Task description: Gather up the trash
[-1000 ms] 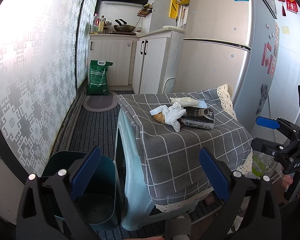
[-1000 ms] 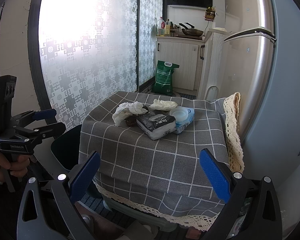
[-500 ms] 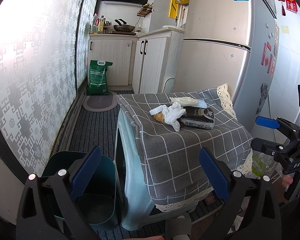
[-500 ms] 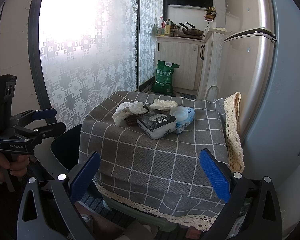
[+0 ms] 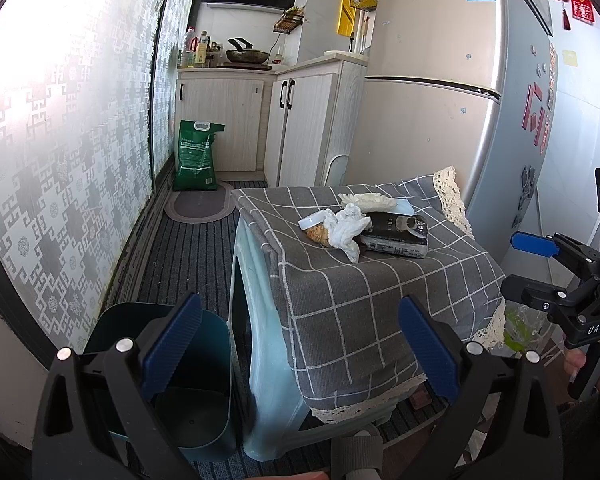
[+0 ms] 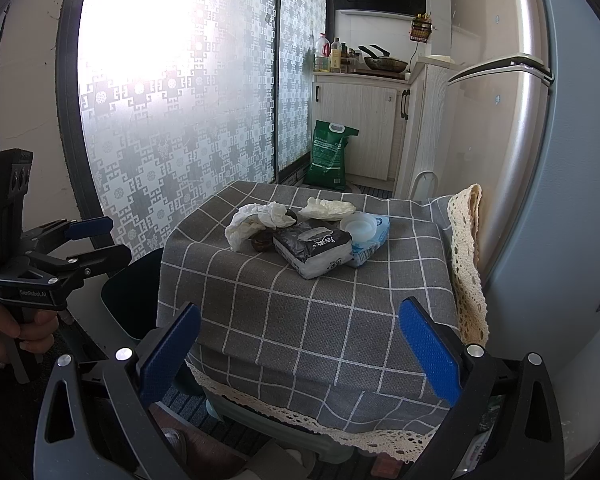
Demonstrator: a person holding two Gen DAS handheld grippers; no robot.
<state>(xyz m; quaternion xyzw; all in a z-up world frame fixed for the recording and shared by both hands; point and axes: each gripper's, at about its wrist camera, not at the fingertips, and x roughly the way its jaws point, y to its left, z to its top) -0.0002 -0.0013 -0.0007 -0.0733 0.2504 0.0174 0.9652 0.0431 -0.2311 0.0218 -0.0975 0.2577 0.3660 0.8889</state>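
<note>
A small table with a grey checked cloth (image 5: 364, 296) (image 6: 300, 304) carries a pile of trash: a crumpled white tissue (image 5: 346, 228) (image 6: 256, 220), a second white wad (image 5: 366, 200) (image 6: 330, 208), a brown food scrap (image 5: 316, 234) (image 6: 260, 242), a white lid (image 5: 310, 222) (image 6: 356, 226), a dark tissue pack (image 5: 396, 234) (image 6: 312, 248) and a blue packet (image 6: 374, 236). A dark teal bin (image 5: 160, 380) (image 6: 128, 300) stands on the floor left of the table. My left gripper (image 5: 300, 354) (image 6: 90, 238) is open and empty, near the bin. My right gripper (image 6: 300, 350) (image 5: 530, 266) is open and empty before the table.
A silver fridge (image 5: 440, 100) (image 6: 540, 160) stands close behind the table. A patterned glass wall (image 5: 60, 140) runs along the left. Cabinets (image 5: 300, 128) and a green sack (image 5: 196, 156) are at the far end. A plastic bag (image 5: 518, 324) lies by the table's right.
</note>
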